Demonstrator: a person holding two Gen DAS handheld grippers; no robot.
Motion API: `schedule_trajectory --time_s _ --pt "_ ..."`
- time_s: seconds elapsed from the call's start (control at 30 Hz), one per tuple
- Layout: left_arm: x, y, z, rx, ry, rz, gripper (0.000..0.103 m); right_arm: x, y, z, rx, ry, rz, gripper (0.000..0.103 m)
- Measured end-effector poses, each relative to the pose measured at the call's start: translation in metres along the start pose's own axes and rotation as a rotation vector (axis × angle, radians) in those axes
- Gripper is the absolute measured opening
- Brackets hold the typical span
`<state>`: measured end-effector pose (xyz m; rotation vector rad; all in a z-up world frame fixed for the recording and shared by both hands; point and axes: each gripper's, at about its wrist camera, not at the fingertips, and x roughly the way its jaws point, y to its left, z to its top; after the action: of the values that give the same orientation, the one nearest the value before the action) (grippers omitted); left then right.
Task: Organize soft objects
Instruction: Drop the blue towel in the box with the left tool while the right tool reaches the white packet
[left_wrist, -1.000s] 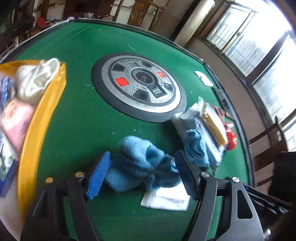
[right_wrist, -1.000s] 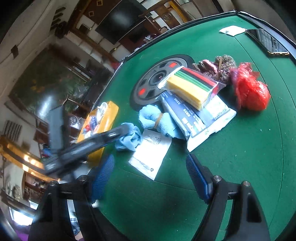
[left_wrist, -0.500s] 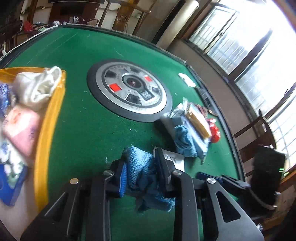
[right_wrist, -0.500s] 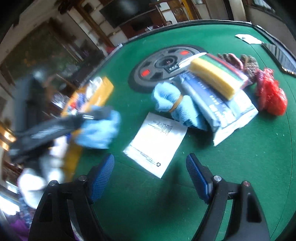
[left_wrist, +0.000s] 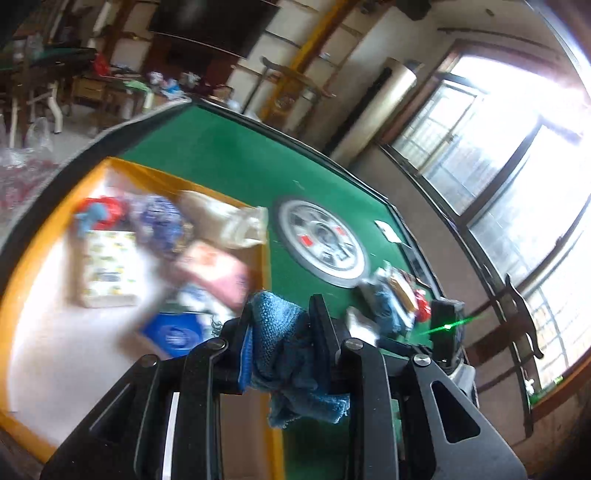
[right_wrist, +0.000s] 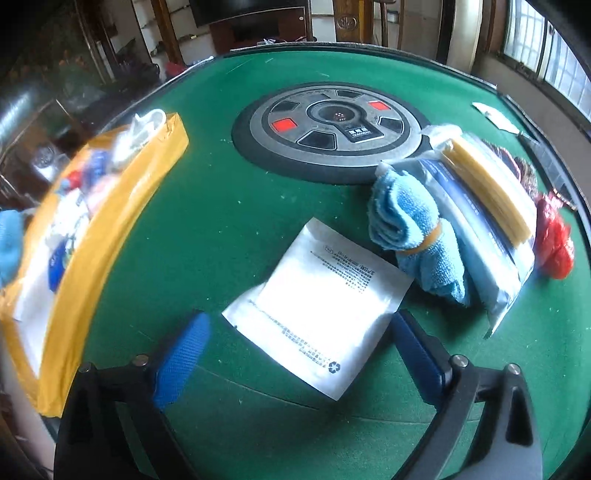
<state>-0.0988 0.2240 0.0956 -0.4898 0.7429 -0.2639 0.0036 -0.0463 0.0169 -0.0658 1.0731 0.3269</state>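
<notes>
- Left gripper (left_wrist: 282, 339) clamping a dark blue terry cloth (left_wrist: 284, 343), fingers drawn narrow on it, loose end dangling below the pads.
- Carrying that cloth in the air above the near corner of the yellow-rimmed tray (left_wrist: 22, 258), roughly over the rim where tray meets green felt table (left_wrist: 229, 158).
- Judging the step in hand as the transfer: one soft item lifted and travelling to the tray, release not yet made.
- Sharing the tray already: a pink pack (left_wrist: 214, 269), a cream cloth bundle (left_wrist: 221, 218), a patterned tissue pack (left_wrist: 107, 266) and a blue-labelled packet (left_wrist: 173, 334), all blurred.
- Calling next for moving further in over the bare white floor of the tray, lowering, then spreading the fingers so the cloth drops clear of the rim and not onto the felt.
- Right gripper (right_wrist: 295, 354) hovering with fingers spread wide and holding nothing, straddling the near edge of a flat white printed sachet (right_wrist: 317, 299) lying on the felt; touching or not, cannot tell.
- Lying just beyond the sachet: a light blue microfiber cloth bound with a rubber band (right_wrist: 413, 229), leaning against a clear-wrapped pack of yellow sponge cloths (right_wrist: 487, 192), with a red mesh bundle (right_wrist: 554, 240) at the far right.
- Reading the sachet as the likely next pick for the right side; being thin and flat, needing a low, pinching approach at one edge.
</notes>
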Motion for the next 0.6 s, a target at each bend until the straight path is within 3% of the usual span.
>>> schedule_trajectory --time_s 0.13,0.2,0.23,0.37,0.43,0.5,0.53,0.57,0.6 --pt "-0.02 0.036 0.001 -0.039 -0.032 0.095 0.024 -0.012 -0.015 -0.002 0.037 -0.022 0.028 0.032" --pt "-0.026 0.058 0.001 -0.065 -0.034 0.159 0.024 -0.014 -0.018 0.0 0.055 -0.012 0.046 0.017" --pt "-0.027 0.068 0.0 -0.08 -0.03 0.183 0.024 -0.014 -0.021 -0.001 0.061 0.002 0.056 0.001" --pt "-0.029 0.102 0.0 -0.116 -0.019 0.281 0.024 -0.017 -0.028 -0.003 0.094 0.007 0.109 0.001" --pt "-0.026 0.111 0.001 -0.107 -0.013 0.33 0.024 -0.012 -0.036 0.0 0.165 0.014 0.162 0.009" --pt "-0.017 0.112 0.005 -0.082 0.004 0.384 0.024 -0.012 -0.04 0.005 0.22 0.012 0.19 0.032" --pt "-0.015 0.115 0.005 -0.072 0.014 0.404 0.024 -0.013 -0.038 0.01 0.234 0.009 0.182 0.061" --pt "-0.011 0.117 0.006 -0.062 0.026 0.422 0.025 -0.013 -0.035 0.013 0.236 0.002 0.167 0.082" --pt "-0.004 0.117 0.008 -0.041 0.044 0.457 0.029 -0.013 -0.032 0.016 0.234 -0.013 0.157 0.083"
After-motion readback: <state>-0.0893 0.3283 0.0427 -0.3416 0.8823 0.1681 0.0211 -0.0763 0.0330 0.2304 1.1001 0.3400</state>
